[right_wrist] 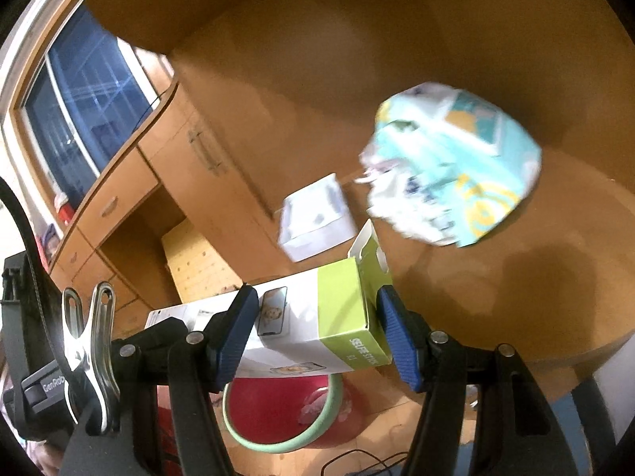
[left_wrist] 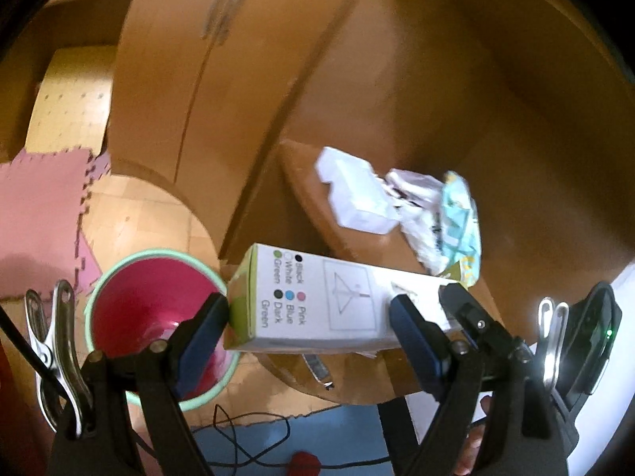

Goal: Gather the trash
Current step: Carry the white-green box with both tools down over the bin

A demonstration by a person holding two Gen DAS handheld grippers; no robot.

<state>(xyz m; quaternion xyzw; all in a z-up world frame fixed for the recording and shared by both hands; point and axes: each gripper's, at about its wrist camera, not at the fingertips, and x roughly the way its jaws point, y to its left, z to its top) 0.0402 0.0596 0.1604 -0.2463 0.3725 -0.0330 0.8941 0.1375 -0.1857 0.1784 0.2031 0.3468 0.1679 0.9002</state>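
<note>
Both my left gripper and right gripper clasp the selfie-stick box above the red bin; white box and crumpled wrappers remain on table.

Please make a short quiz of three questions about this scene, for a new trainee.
1. True or false: the selfie stick box lies flat on the table.
2. The bin inside is: A) blue B) red C) black
3. Fill in: the box end with the open flap is at the ____ gripper.

Key: 1 false, both the left gripper and the right hold it up; 2 B; 3 right.
</note>
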